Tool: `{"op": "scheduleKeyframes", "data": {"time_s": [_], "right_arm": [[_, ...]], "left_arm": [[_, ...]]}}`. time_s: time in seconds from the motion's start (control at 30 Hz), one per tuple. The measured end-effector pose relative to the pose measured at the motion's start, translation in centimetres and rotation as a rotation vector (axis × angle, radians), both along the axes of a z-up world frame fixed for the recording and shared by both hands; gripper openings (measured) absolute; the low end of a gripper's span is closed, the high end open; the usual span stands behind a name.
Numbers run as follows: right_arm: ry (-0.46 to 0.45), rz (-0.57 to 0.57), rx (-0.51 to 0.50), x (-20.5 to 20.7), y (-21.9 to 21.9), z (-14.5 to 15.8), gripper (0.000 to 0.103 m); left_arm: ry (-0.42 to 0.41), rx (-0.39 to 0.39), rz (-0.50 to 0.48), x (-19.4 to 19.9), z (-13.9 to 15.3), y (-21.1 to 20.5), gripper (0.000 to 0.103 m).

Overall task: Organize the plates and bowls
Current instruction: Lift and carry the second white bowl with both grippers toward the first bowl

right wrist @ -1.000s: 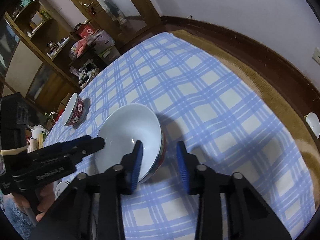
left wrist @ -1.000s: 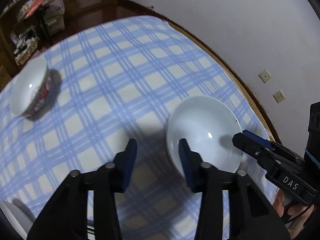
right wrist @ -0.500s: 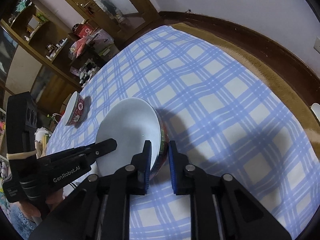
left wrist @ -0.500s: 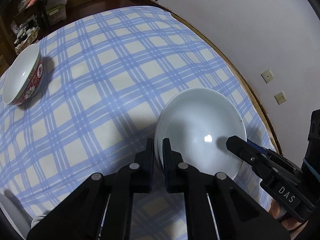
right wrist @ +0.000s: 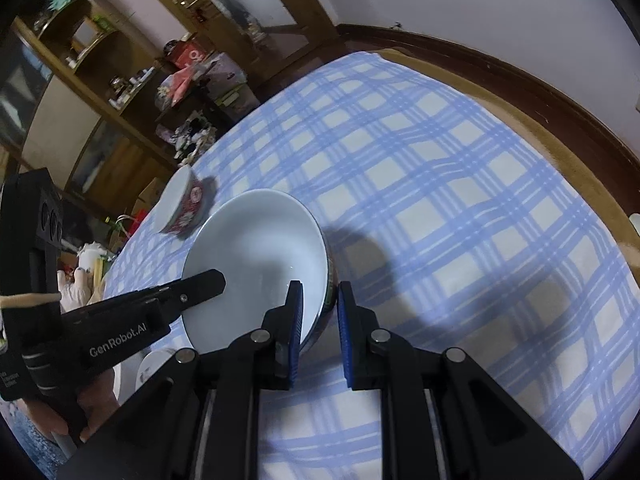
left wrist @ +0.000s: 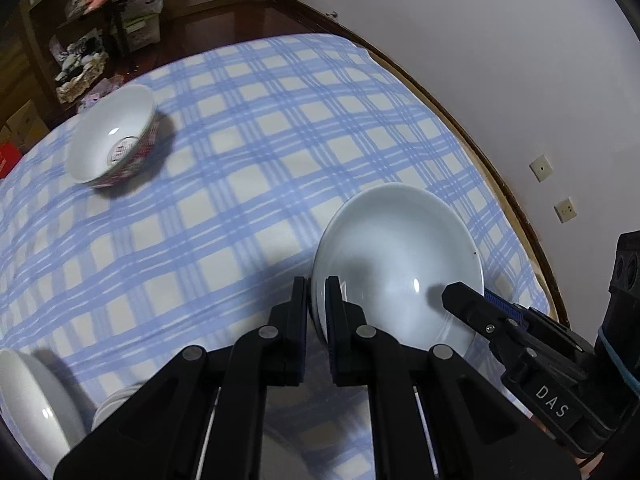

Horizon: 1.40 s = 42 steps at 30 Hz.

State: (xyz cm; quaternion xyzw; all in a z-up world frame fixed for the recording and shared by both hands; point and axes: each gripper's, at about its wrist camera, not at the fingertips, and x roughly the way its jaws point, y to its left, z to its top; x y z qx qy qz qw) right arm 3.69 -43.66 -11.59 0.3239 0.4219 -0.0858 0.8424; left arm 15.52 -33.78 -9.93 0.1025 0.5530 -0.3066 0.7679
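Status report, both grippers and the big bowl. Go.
Left gripper and right gripper both shut on large white bowl, opposite rims. Small red-patterned bowl sits apart on checked tablecloth. Nothing in the way.

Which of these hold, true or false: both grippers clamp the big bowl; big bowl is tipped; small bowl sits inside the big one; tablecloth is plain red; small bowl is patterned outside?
1. Both the left gripper and right gripper clamp the big bowl. True; each pinches the rim on opposite sides.
2. The big bowl is tipped. True.
3. The small bowl sits inside the big one. False; it stands apart on the tablecloth.
4. The tablecloth is plain red. False; blue and white check.
5. The small bowl is patterned outside. True; red pattern.
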Motion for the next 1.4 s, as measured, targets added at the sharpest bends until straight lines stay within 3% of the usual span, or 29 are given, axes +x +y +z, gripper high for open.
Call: {"op": "scheduleKeyframes", "data": {"time_s": [0.2,0.37,0.77,1.07,1.4], "right_arm": [[-0.046,0.038,-0.005,0.5,2.6,2.4,0.018],[-0.080,0.091,-0.036,1.4,5.7,5.2,0.018],[-0.125,0.201,-0.074,2.2,13.1,9.7,0.018],[-0.145,0.252,-0.062,2.6,17.8,10.6,0.018],[-0.147,0.287,-0.053,2.8,21.2,10.4,0.018]], "left_arm": [[-0.035,-0.033,0.068,-0.4,3.3,4.1,0.009],[-0.096,-0.014,0.098,-1.1,6.1,7.1,0.009],[-0.117,-0.013,0.221,-1.8,10.4,15.2,0.009],[-0.149,0.004,0.261,-2.9,12.0,20.5,0.009],[-0.140,0.000,0.301,-3.3,11.8,24.3,0.009]]}}
